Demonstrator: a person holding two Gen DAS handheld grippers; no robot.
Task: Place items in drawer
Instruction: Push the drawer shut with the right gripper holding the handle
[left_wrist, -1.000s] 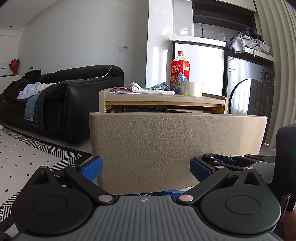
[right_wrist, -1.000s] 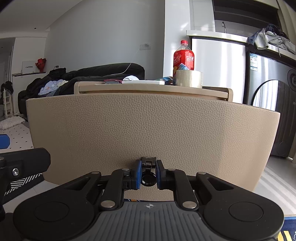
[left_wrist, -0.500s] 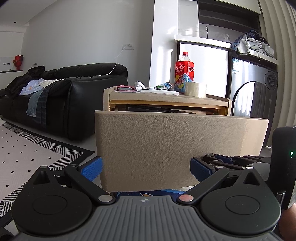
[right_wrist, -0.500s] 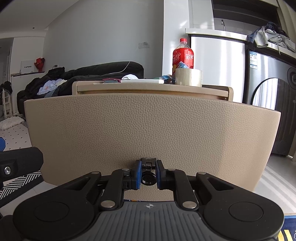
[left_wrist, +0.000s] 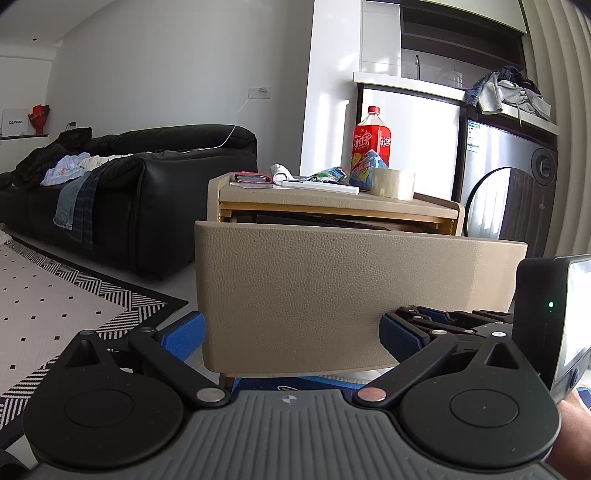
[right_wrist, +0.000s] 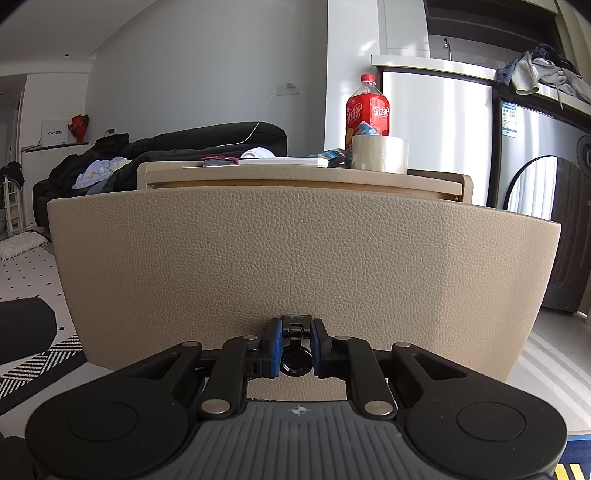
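Observation:
A beige leather nightstand drawer (left_wrist: 332, 295) stands pulled out, its front panel (right_wrist: 295, 266) filling the right wrist view. My right gripper (right_wrist: 295, 345) is shut on the drawer's dark metal handle (right_wrist: 295, 363) at the panel's lower middle. My left gripper (left_wrist: 290, 332) is open and empty, low in front of the drawer's left part. On the nightstand top sit a tape roll (left_wrist: 392, 183), a red soda bottle (left_wrist: 371, 146), a white flat box (left_wrist: 320, 187), a snack packet (left_wrist: 327, 173) and a red wallet (left_wrist: 253, 178). The drawer's inside is hidden.
A black sofa (left_wrist: 147, 206) with clothes stands at the left. A patterned rug (left_wrist: 55, 306) covers the floor at the left. A washing machine (left_wrist: 517, 199) is behind at the right. My right gripper's body (left_wrist: 554, 321) shows at the left wrist view's right edge.
The drawer has come further out with my right gripper shut on its handle. My left gripper has backed away and turned a little left, so the drawer looks smaller.

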